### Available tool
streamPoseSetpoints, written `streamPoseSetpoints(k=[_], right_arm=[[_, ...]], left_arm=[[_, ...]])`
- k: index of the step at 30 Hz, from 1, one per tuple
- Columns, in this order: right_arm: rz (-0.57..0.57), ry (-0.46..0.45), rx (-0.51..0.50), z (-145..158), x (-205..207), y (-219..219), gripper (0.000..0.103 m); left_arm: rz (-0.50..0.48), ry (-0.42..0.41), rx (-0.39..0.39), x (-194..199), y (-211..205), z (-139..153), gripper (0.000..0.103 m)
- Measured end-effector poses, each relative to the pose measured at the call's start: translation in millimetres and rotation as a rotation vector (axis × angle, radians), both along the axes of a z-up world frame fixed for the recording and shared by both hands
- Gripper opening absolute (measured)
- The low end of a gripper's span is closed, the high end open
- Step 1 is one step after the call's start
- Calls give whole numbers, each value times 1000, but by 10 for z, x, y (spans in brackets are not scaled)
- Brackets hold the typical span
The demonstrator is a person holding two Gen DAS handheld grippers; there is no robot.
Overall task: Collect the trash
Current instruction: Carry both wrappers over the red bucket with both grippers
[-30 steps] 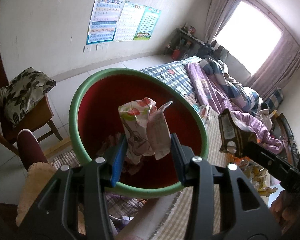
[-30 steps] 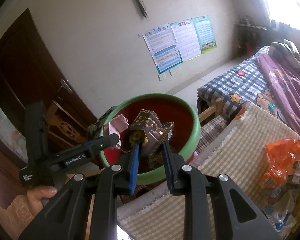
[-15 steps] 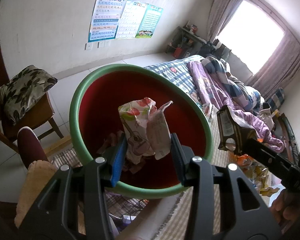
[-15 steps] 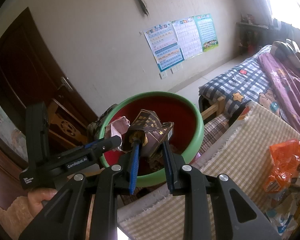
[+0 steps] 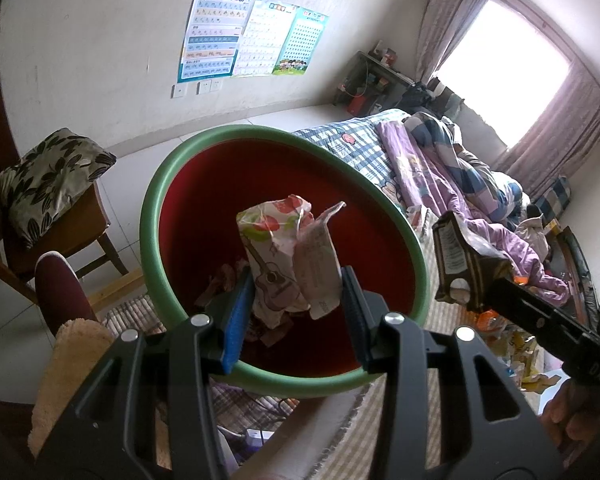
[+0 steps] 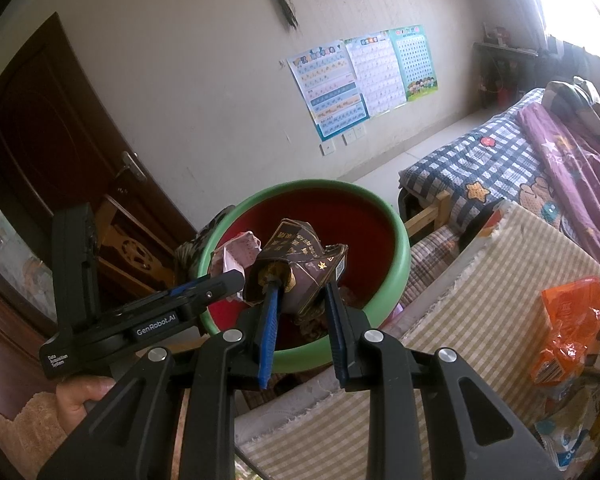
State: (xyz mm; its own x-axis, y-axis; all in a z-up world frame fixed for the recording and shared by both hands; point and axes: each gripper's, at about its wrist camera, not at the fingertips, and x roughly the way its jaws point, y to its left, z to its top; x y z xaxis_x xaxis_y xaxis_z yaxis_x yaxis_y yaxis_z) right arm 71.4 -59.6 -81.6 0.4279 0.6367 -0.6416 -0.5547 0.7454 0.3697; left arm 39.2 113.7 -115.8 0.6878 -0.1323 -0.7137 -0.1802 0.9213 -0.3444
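Two grippers, each clamping one piece of trash above a basin. Left gripper (image 5: pixel 298 300): blue pads pinching a crumpled white wrapper with fruit and guitar print (image 5: pixel 278 252), held over the bowl. Right gripper (image 6: pixel 302 308): pads pinching a dark brown packet with gold lettering (image 6: pixel 300 262), held above the basin's near rim. Basin (image 6: pixel 396 280): green rim, red inside, scraps at bottom. Striped mat (image 6: pixel 480 280) beside it; orange bag (image 6: pixel 572 320) on mat. Checked bed (image 6: pixel 480 164) beyond.
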Motion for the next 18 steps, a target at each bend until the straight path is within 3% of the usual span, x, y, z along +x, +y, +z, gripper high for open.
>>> streamPoseSetpoints(k=[18], right_arm=[[7,-9,5,-17,-27,31,23]], left_arm=[[1,2,0,10,6,3,41]])
